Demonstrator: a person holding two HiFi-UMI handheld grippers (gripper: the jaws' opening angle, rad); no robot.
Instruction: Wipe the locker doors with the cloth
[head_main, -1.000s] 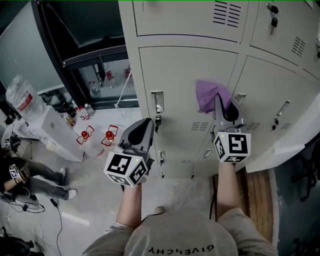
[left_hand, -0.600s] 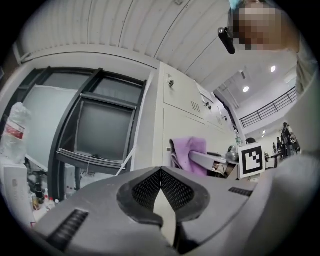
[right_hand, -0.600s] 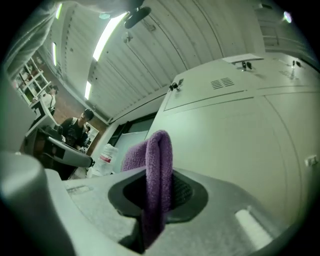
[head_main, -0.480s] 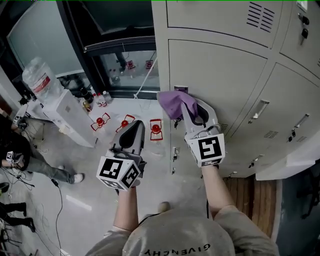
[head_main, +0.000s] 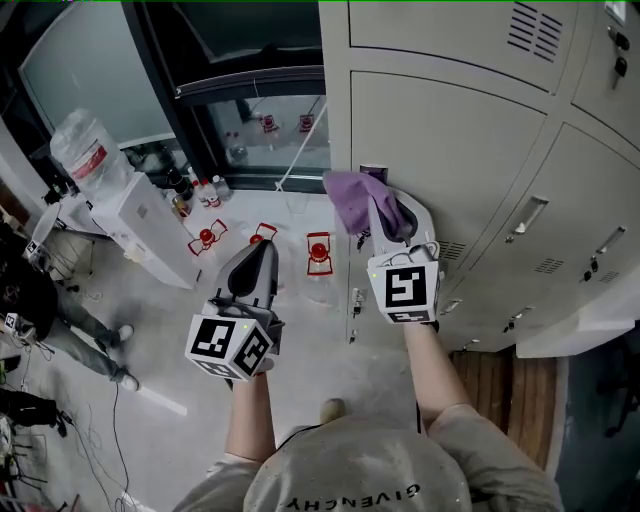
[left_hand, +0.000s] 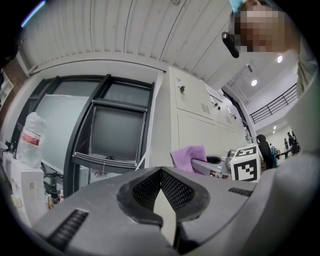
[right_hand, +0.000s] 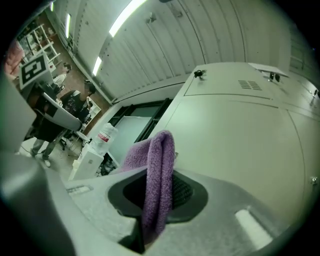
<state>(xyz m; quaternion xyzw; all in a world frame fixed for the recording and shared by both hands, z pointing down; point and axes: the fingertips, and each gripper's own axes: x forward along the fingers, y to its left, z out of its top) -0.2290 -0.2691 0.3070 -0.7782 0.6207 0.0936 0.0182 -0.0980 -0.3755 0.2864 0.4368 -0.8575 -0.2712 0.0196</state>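
Grey concrete floor below, locker bank on the right. Left tongs hang over the floor, off the lockers and idle. Their own view shows the two jaws together with nothing between them.

Right tongs are clamped on the purple cloth. Change: a second ago the cloth sat on the right part of the locker door; now it's at that door's left edge, same place as half a second ago. I read that as one leftward pass done and stalled at the edge. Next move is probably a reverse stroke, a lower row, or the next door. The rest of the bank looks untouched, so it's early in the job.

View differences:
- Right gripper view: cloth folded and pinched deep in the tongs, door face just beyond. Head view can't show that grip.
- Left gripper view: closed tongs, with the cloth seen side-on against the lockers.
- Head view only: which door and which edge. Also the window and water jug further left.

No view confirms cloth-to-door contact.
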